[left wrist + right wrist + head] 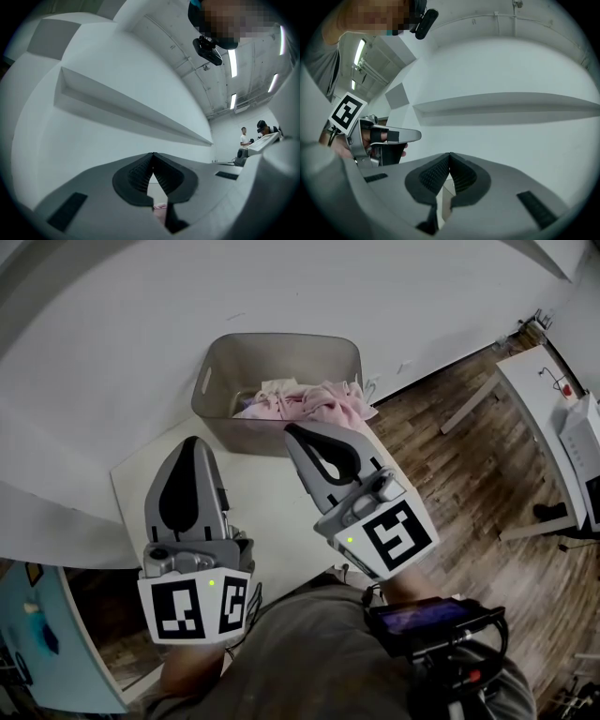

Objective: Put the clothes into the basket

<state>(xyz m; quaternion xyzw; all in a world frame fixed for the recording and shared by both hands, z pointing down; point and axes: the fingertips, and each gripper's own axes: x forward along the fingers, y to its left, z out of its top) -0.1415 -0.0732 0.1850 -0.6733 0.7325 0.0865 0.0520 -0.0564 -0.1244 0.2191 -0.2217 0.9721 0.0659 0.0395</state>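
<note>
Both grippers shut and empty, clothes in the basket.
Head view: pink and cream clothes (300,401) are piled in the grey basket (208,381) at the far end of the white worktop (272,521). The left gripper (194,442) and right gripper (292,430) are just short of it. Left gripper view: jaws closed tip to tip, nothing held. Right gripper view: jaws together, empty.

White wall (281,287) w/ long ledge (117,105); dark wood-plank floor (450,474) at rt. White counter (262,493) below, white desk (530,381) far rt, ceiling strip lights (231,61) on.
</note>
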